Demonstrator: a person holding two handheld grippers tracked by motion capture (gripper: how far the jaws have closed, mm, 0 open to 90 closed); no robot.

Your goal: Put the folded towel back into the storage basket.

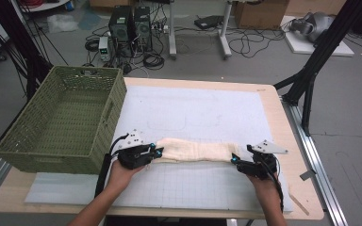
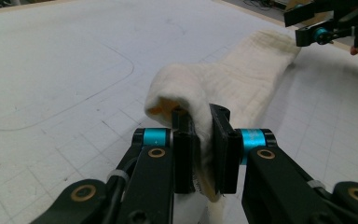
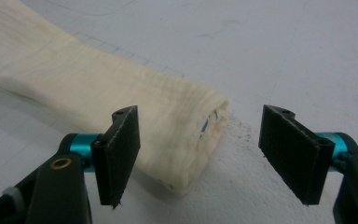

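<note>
Left gripper [image 2: 200, 140] pinched on one end of rolled cloth [image 1: 195, 150] right of green basket [image 1: 61, 122], right gripper [image 3: 200, 154] wide at other end, not gripping: may miss folds, letting roll sag open.

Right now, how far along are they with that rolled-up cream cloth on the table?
Done: the cream cloth lies folded into a long band on the white mat. In hand: the left tool is clamped on one end; the right tool stands open around the other end, not gripping yet. Left, probably: grip that end, fold or lift it, perhaps into the green basket, which holds nothing.
</note>
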